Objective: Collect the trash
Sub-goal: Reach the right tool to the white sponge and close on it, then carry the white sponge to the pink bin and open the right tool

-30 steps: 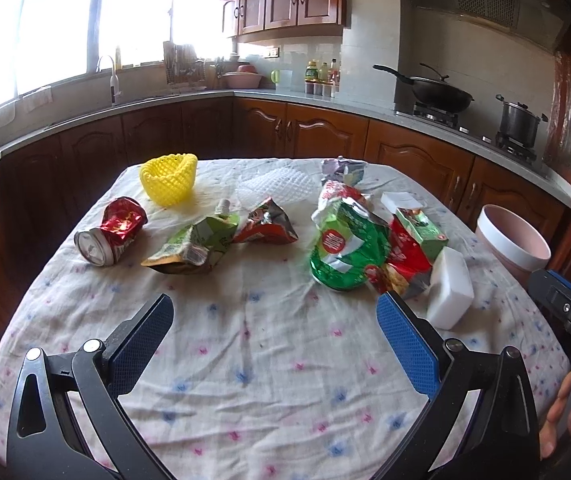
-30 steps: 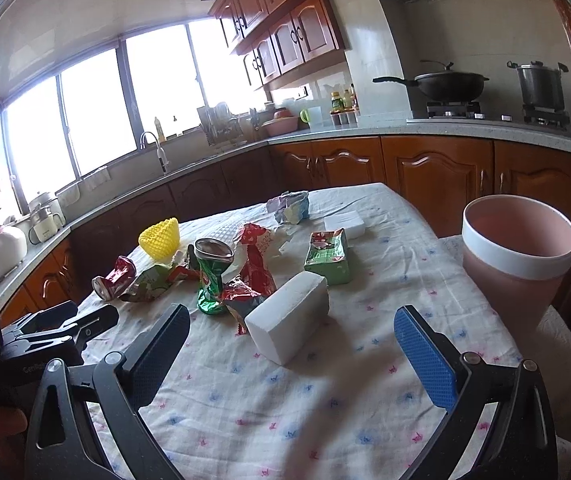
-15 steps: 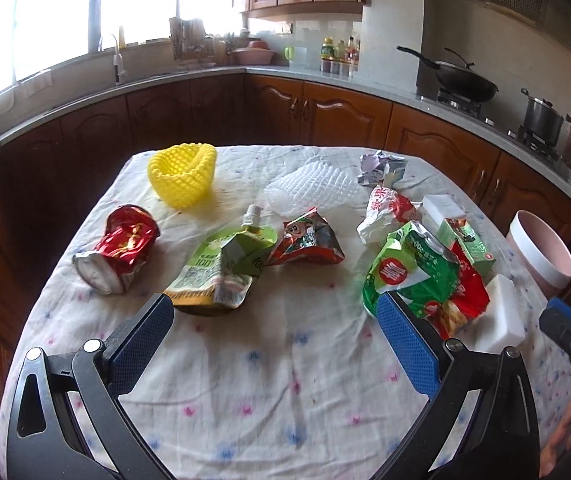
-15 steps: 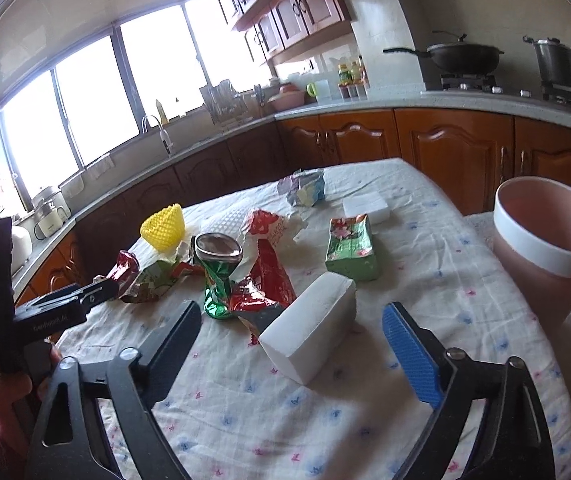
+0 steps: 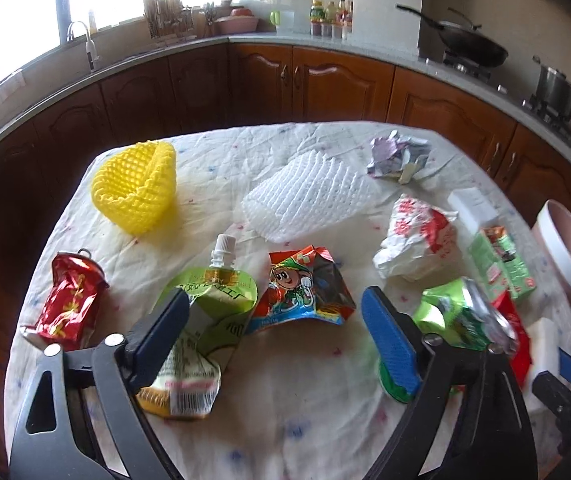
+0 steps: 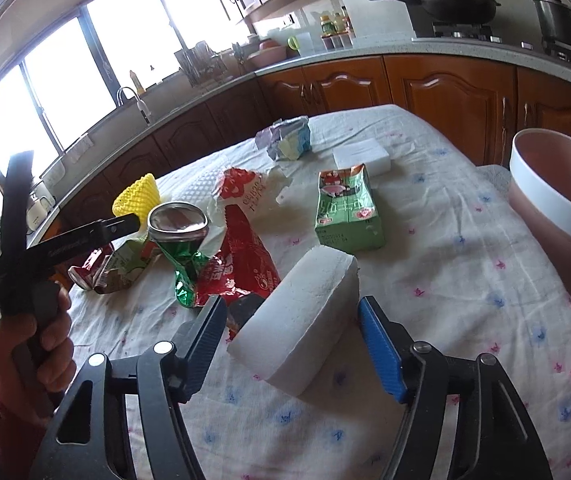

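Note:
My left gripper (image 5: 275,326) is open above the table; a colourful snack wrapper (image 5: 305,284) lies between its jaws and a green spout pouch (image 5: 201,320) lies under its left finger. A crushed red can (image 5: 67,300) and a crushed green can (image 5: 461,316) lie to either side. My right gripper (image 6: 291,336) is open, its jaws on either side of a white foam block (image 6: 301,316), not touching it. A pink bin (image 6: 561,200) stands at the table's right edge.
A yellow foam net (image 5: 137,188), white foam net (image 5: 309,196), crumpled wrappers (image 5: 399,156), a white-and-red bag (image 5: 413,236) and a green carton (image 6: 347,212) lie on the cloth. A smaller white block (image 6: 361,154) lies further back. Counters with sink and stove surround the table.
Both grippers have moved forward and down toward the table. The left one now straddles the snack wrapper; the right one now straddles the foam block.

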### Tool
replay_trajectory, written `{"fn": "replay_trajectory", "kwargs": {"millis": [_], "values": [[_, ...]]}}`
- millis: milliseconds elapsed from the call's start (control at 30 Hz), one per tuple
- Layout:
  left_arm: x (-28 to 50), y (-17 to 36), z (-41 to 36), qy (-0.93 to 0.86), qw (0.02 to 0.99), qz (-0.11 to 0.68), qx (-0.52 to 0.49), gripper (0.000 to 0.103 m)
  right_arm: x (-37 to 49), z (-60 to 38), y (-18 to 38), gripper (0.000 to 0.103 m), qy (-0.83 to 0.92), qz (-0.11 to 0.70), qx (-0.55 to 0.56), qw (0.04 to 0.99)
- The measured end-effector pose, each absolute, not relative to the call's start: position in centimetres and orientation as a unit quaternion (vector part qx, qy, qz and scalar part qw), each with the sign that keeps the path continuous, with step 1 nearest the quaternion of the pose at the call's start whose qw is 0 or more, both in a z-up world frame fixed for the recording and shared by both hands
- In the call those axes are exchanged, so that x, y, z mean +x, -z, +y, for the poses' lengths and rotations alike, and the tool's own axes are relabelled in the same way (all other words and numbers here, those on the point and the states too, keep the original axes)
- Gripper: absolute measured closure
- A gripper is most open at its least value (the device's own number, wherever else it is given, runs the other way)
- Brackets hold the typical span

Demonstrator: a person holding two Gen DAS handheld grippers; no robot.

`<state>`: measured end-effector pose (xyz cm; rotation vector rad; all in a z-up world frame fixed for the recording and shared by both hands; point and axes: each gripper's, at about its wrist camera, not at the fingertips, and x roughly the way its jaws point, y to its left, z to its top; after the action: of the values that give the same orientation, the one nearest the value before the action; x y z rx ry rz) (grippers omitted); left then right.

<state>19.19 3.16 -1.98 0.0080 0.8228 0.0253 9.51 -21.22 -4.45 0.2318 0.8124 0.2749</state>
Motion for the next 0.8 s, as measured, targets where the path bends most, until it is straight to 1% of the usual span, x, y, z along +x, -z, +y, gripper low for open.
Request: {"fn": "replay_trajectory", "kwargs": {"millis": [33, 67, 133, 167, 200, 233, 267, 300, 333, 367, 400, 433, 467, 500, 800], "values": [[19.7, 2.4, 3.0, -0.011, 0.913, 0.408, 0.008, 0.024, 9.6, -21.2, 4.6, 0.042, -0.131, 0.397, 0.111, 0.902], [20.0, 2.8, 3.0, -0.011, 0.91, 0.413, 0.011, 0.026, 9.8, -21.2, 4.7, 0.044, -0.131, 0.402, 0.112, 0.899], [20.7, 3.4, 2.8, -0.012, 0.905, 0.424, 0.021, 0.039, 10.1, -21.5, 4.9, 0.045, -0.136, 0.407, 0.122, 0.895], [21.0, 3.8, 2.7, -0.01, 0.902, 0.43, 0.023, 0.044, 10.2, -21.6, 5.0, 0.045, -0.138, 0.408, 0.125, 0.894], [21.2, 4.1, 2.7, -0.008, 0.9, 0.434, 0.024, 0.053, 10.2, -21.5, 5.0, 0.049, -0.142, 0.408, 0.127, 0.893], [21.1, 4.3, 2.6, -0.006, 0.899, 0.436, 0.027, 0.063, 10.3, -21.5, 5.1, 0.05, -0.147, 0.41, 0.129, 0.891], [21.1, 4.4, 2.5, -0.004, 0.898, 0.438, 0.032, 0.068, 10.3, -21.4, 5.1, 0.051, -0.147, 0.41, 0.129, 0.891], [21.0, 4.5, 2.3, -0.001, 0.898, 0.439, 0.036, 0.079, 10.3, -21.5, 5.1, 0.052, -0.148, 0.41, 0.128, 0.891], [20.9, 4.6, 2.3, 0.005, 0.897, 0.44, 0.033, 0.089, 10.3, -21.5, 5.0, 0.055, -0.15, 0.41, 0.13, 0.89], [20.8, 4.6, 2.2, 0.005, 0.898, 0.439, 0.033, 0.089, 10.4, -21.6, 5.0, 0.056, -0.15, 0.409, 0.132, 0.89], [20.7, 4.5, 2.1, 0.006, 0.899, 0.436, 0.034, 0.093, 10.3, -21.7, 4.9, 0.059, -0.151, 0.407, 0.133, 0.891], [20.3, 4.3, 2.1, 0.011, 0.901, 0.433, 0.031, 0.101, 10.3, -21.8, 4.8, 0.062, -0.151, 0.406, 0.132, 0.892], [20.2, 4.1, 2.1, 0.015, 0.901, 0.432, 0.026, 0.101, 10.2, -21.8, 4.6, 0.063, -0.15, 0.404, 0.131, 0.893], [20.0, 3.7, 2.1, 0.019, 0.903, 0.429, 0.02, 0.102, 10.1, -22.0, 4.5, 0.069, -0.151, 0.403, 0.131, 0.893], [16.9, -1.5, 1.6, 0.057, 0.925, 0.375, -0.025, 0.102, 9.5, -23.8, 2.5, 0.071, -0.149, 0.373, 0.134, 0.906]]}}
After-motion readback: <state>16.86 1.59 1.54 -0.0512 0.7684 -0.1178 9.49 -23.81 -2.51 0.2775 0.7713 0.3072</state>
